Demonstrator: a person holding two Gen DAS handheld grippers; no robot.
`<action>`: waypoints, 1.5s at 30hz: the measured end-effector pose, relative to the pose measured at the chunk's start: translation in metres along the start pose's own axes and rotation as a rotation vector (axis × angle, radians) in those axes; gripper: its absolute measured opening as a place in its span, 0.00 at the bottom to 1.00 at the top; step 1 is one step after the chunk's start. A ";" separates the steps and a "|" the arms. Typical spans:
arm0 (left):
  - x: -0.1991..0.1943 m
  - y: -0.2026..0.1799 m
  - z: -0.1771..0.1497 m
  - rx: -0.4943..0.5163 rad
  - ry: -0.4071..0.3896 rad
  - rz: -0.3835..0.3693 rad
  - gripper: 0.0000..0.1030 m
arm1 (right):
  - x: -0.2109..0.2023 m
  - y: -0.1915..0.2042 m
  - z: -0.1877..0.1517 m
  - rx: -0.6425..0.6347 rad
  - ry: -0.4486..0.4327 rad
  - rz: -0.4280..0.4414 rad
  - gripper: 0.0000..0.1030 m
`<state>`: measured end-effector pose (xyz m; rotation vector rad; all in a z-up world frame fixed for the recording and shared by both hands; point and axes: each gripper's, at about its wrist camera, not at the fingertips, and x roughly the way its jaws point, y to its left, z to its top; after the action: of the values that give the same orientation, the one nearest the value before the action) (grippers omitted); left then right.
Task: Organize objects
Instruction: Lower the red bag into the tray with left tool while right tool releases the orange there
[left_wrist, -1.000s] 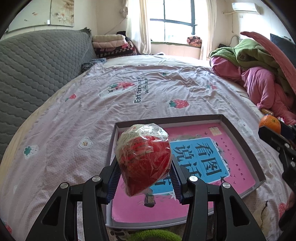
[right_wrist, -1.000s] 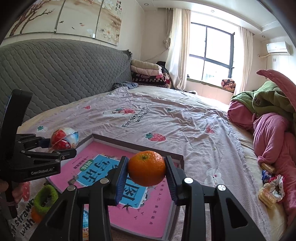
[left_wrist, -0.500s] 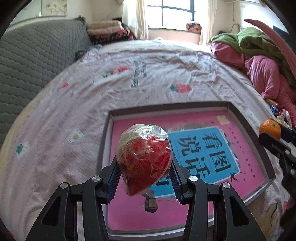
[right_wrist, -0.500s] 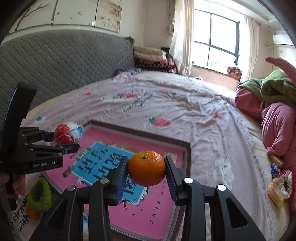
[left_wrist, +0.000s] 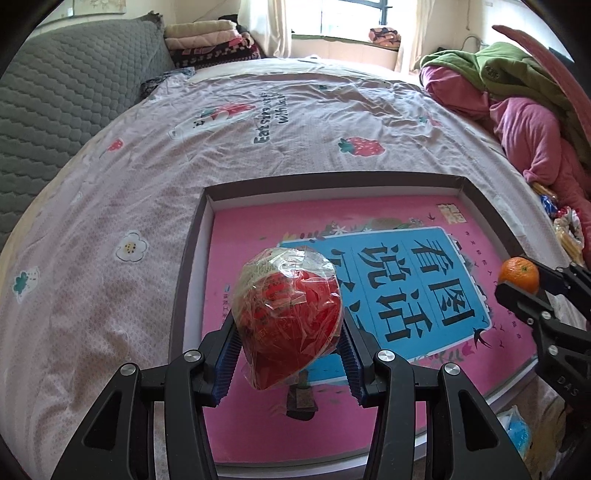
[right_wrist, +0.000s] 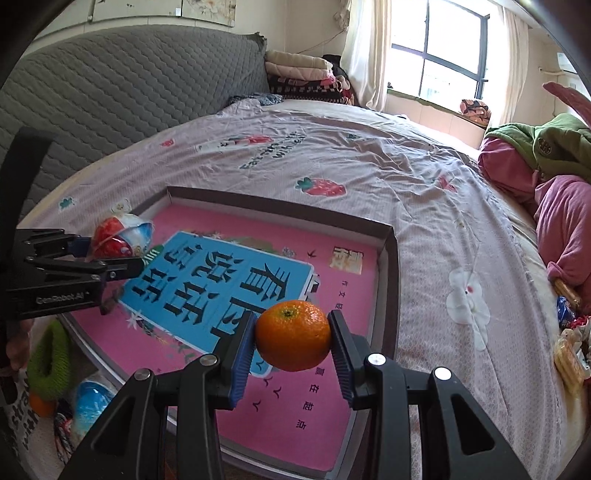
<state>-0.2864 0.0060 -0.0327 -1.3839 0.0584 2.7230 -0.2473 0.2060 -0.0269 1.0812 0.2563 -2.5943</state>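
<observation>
The left claw (left_wrist: 290, 347) pinches a red ball wrapped in clear plastic (left_wrist: 290, 317); the blue pads press on its two sides and the wrapped ball bulges up and forward past the fingertips, its loose lower end hanging between the fingers. It is held above the near left part of a shallow box tray (left_wrist: 332, 184) that lies on the bed (left_wrist: 110, 258). The tray's floor is pink with a blue panel of large black characters.

The right claw (right_wrist: 293, 341) pinches an orange (right_wrist: 293, 335), gripped at its widest part between the pads, stem end facing up. The orange hangs over the near right part of the same tray (right_wrist: 388, 258), close to its right wall. In the right wrist view the left claw (right_wrist: 125, 254) shows at the left edge with the wrapped ball (right_wrist: 118, 242) over the tray's left side, well apart from the orange.

A green ring (right_wrist: 50, 354) and a blue wrapped item (right_wrist: 88, 402) lie on the bed just outside the tray's near left corner.
</observation>
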 end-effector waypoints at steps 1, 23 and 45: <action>0.000 0.000 0.000 0.001 -0.002 0.004 0.49 | 0.002 0.000 -0.001 0.003 0.010 -0.002 0.39; 0.017 0.000 0.001 0.002 0.071 0.022 0.50 | 0.017 -0.009 -0.007 0.047 0.061 0.009 0.39; 0.005 0.009 -0.003 -0.049 0.115 -0.004 0.58 | -0.014 -0.012 0.001 0.082 0.002 -0.010 0.51</action>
<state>-0.2884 -0.0029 -0.0387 -1.5514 -0.0039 2.6557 -0.2430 0.2202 -0.0151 1.1133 0.1573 -2.6328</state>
